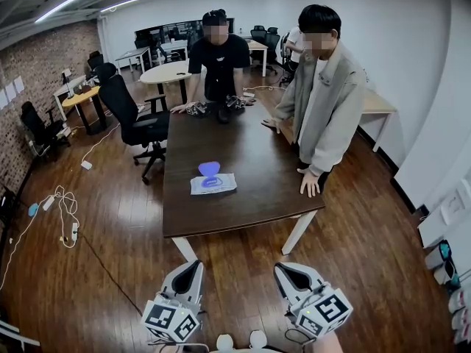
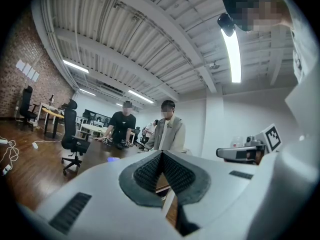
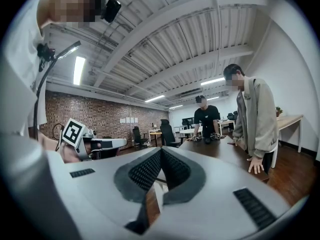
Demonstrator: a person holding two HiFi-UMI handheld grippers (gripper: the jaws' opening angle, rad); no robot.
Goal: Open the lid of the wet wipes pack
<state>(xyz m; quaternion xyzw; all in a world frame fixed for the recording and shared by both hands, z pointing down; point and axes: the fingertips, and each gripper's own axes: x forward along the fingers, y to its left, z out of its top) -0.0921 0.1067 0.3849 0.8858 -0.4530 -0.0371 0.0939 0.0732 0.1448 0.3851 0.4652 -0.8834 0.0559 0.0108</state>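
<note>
Wet wipes pack (image 1: 213, 184) sat mid-table (image 1: 250, 160), well apart from the left gripper (image 1: 195, 265) and right gripper (image 1: 284, 269), both pressed together on nothing. Going in like that, they'd probably just shove the pack around instead of opening it.

The wet wipes pack (image 1: 213, 183) lies on the table (image 1: 254, 197) at frame centre. One person (image 1: 219, 57) stands behind the table's far end, another person (image 1: 324, 101) at its right edge; an office chair (image 1: 136, 123) sits left of it. The left gripper (image 1: 195, 265) and right gripper (image 1: 284, 269) sit side by side at bottom centre, before the near end
</note>
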